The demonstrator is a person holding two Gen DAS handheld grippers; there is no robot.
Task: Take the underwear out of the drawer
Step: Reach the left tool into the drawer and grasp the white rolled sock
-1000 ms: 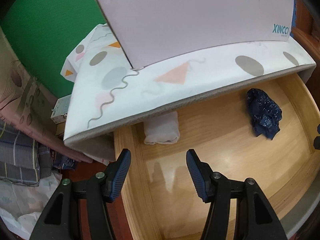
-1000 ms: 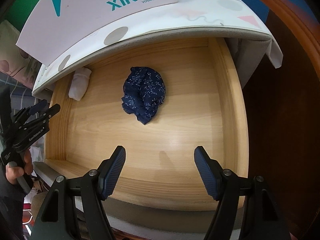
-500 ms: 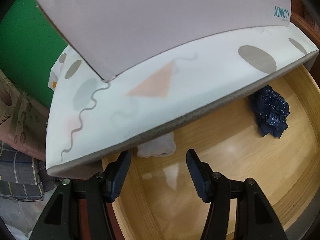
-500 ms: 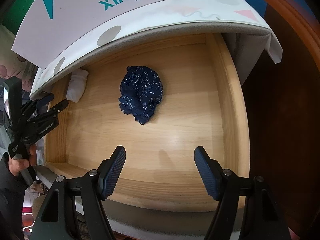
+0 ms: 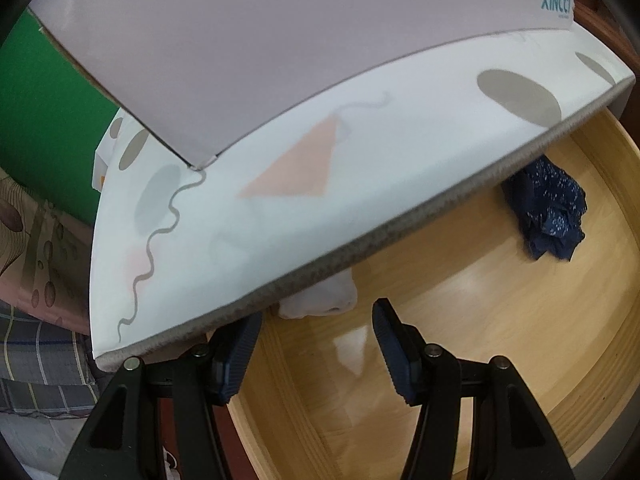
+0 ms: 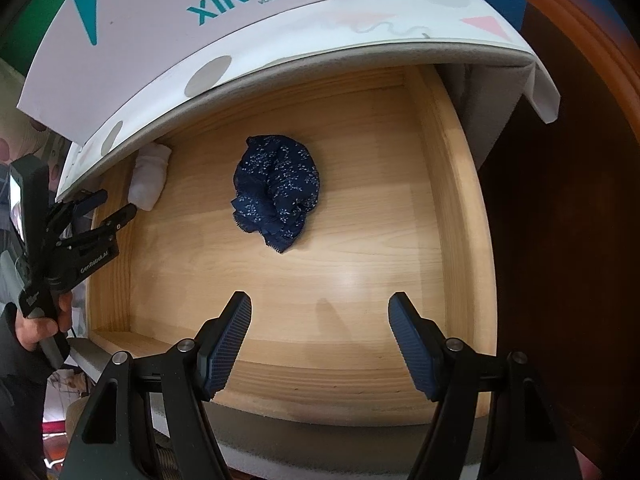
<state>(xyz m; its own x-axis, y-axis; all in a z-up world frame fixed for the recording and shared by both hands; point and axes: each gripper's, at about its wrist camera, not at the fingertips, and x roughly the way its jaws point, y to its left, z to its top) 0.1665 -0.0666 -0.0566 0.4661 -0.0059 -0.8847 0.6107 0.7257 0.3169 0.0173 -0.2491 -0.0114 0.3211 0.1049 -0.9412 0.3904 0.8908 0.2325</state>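
Reaching from here, we risk clipping the padded top point(image 6: 400, 54) that overhangs the back of the drawer point(image 6: 452, 184), or pinching only a loose fold of the navy underwear point(image 6: 278, 196) so it slips. It lies crumpled mid-drawer, well apart from the white roll point(image 6: 150, 178) in the back left corner. Our right gripper point(image 6: 320, 320) hangs over the drawer's front, fingers apart and empty; our left gripper point(image 5: 316, 332), also spread, sits near the white roll. A glossy pale-wood floor could let fabric slide; dark wood flanks the drawer's right.
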